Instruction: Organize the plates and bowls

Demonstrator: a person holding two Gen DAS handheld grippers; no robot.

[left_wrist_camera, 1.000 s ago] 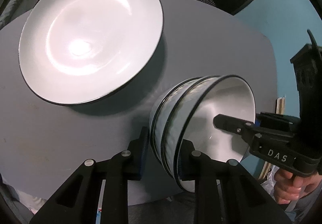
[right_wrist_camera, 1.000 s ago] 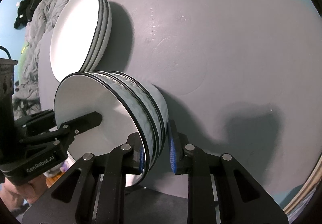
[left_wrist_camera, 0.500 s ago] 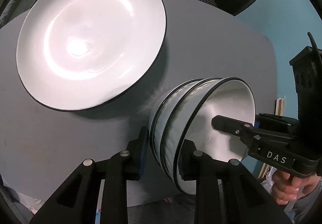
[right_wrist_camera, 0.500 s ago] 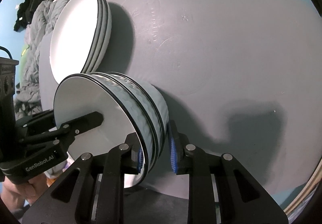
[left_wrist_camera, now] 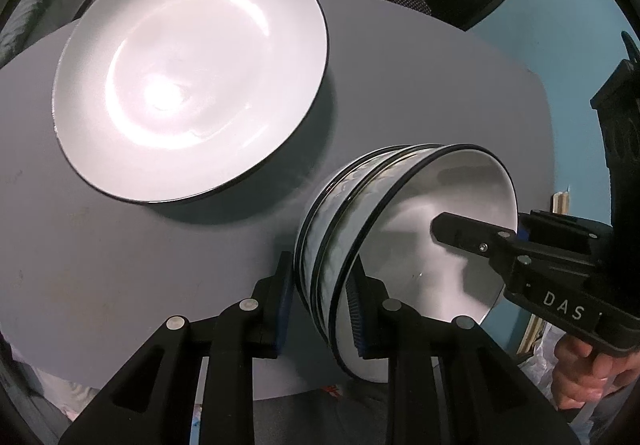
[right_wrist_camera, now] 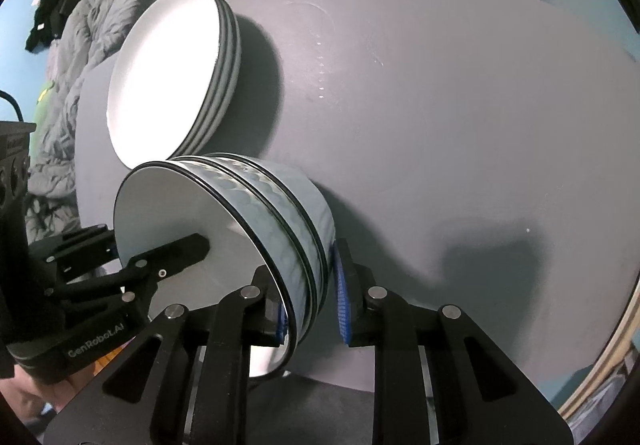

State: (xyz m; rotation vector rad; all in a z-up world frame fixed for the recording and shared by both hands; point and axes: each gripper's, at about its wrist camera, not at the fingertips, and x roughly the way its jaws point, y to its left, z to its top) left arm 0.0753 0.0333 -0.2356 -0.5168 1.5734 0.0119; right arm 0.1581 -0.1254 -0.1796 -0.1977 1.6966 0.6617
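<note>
Left tool (left_wrist_camera: 320,309) is clamped on the near rim of the bowl stack (left_wrist_camera: 340,229): one finger outside the wall, the other inside the top bowl. Right tool (right_wrist_camera: 310,301) grips the opposite rim of the same stack the same way, w/ blue pads against the wall. Three nested bowls, white inside w/ dark rims and a pale patterned outside, sit at the front edge of the grey desk (right_wrist_camera: 460,105), both tools pointing steeply down at them. Plate stack (right_wrist_camera: 168,73), white w/ dark rims, sits just behind the bowls, on the left part of the desk. A hand (left_wrist_camera: 592,369) holds the right tool's handle.
</note>
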